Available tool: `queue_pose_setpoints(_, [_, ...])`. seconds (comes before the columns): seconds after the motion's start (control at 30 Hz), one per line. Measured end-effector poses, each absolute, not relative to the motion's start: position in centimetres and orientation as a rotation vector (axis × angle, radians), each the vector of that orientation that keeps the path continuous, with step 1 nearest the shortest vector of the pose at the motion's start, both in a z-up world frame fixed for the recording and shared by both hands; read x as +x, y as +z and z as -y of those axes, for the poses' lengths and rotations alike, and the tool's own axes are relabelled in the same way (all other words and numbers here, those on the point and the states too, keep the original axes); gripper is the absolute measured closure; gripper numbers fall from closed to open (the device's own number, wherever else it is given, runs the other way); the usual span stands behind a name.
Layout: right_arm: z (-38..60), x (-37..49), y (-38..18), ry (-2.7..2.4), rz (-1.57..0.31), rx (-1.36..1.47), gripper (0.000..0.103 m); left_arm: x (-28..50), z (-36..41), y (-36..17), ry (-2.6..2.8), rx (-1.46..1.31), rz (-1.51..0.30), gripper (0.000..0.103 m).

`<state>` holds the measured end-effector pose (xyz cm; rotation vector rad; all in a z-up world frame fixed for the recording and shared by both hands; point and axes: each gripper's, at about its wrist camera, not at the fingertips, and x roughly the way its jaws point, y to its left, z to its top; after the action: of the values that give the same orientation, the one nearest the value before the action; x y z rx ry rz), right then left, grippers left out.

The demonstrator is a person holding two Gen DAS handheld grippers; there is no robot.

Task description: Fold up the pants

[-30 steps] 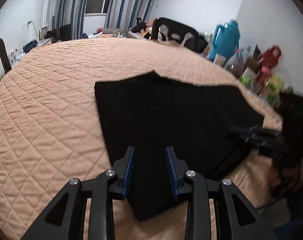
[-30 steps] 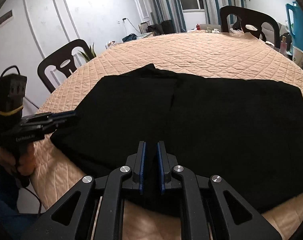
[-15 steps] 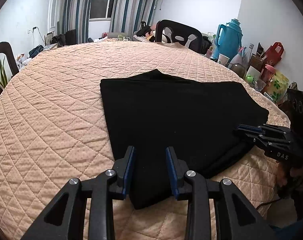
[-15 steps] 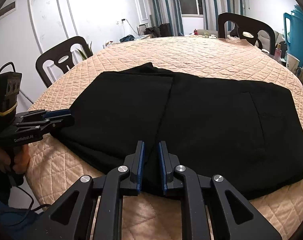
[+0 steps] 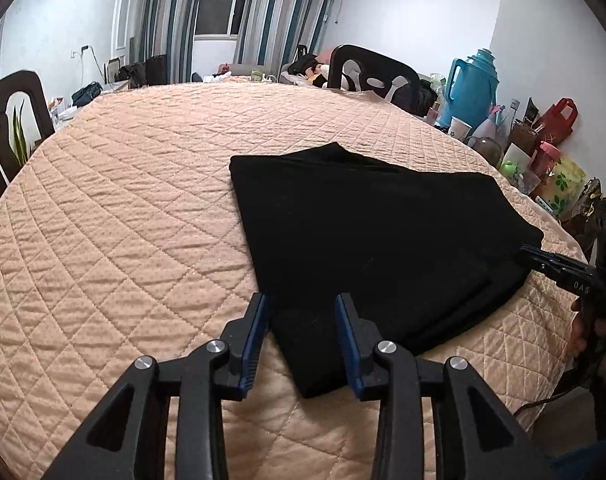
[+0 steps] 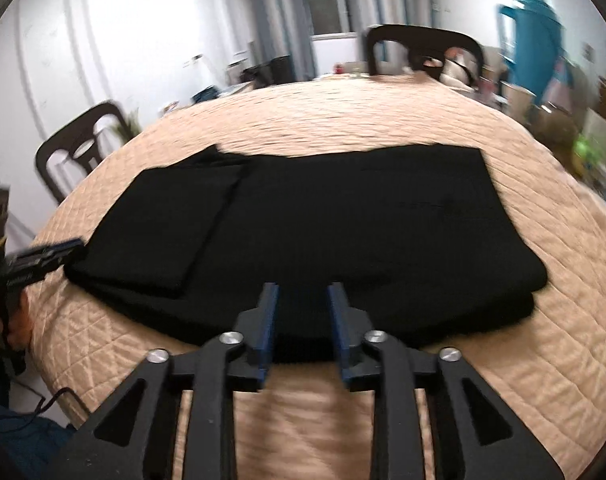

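Peach quilted cloth covers the big round table point(image 5: 115, 216), and dark chairs point(image 5: 373, 74) and striped curtains stand behind it. On the table lie the black pants point(image 5: 367, 236), already folded into a flat layered rectangle near the edge closest to the person.

Its long axis runs left to right along that near edge in the right wrist view, where the pants point(image 6: 343, 232) show a smaller folded layer on top at the left end. In the left wrist view this same axis goes from the near corner away toward the right, and a small pointed corner sticks out at the far side.

The left gripper point(image 5: 302, 334) is released, its blue pads apart, with one corner of the cloth seen between them, but I cannot tell if it touches. The right gripper point(image 6: 303, 320) is also released and holds nothing; it hangs at the middle of the near long edge. This view is blurred.

I judge that one fold is done and the hands are between folds. The next move probably calls for pinching all layers at one short end with both grippers and carrying it over to the other end, with edges matching.
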<state>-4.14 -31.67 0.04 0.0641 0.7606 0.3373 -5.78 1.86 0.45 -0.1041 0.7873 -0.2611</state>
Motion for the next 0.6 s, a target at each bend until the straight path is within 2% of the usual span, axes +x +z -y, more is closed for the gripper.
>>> queue_pose_setpoints(0.33, [38.5,-5.4,-0.8,0.245,-0.773,0.391,0.069,-4.2,-1.1,1.7,-0.291,-0.097,-0.747,0.065])
queue_pose_setpoints(0.4, [39.0,-5.9,-0.9,0.197,-0.780,0.397,0.059,-3.8,-0.8,1.6,-0.302,-0.098,-0.752,0.065])
queue_pose_setpoints(0.6, [41.5,-6.0,-1.2,0.165,-0.752,0.547,0.059,-3.3,0.0,0.7,-0.313,-0.096,-0.779,0.065])
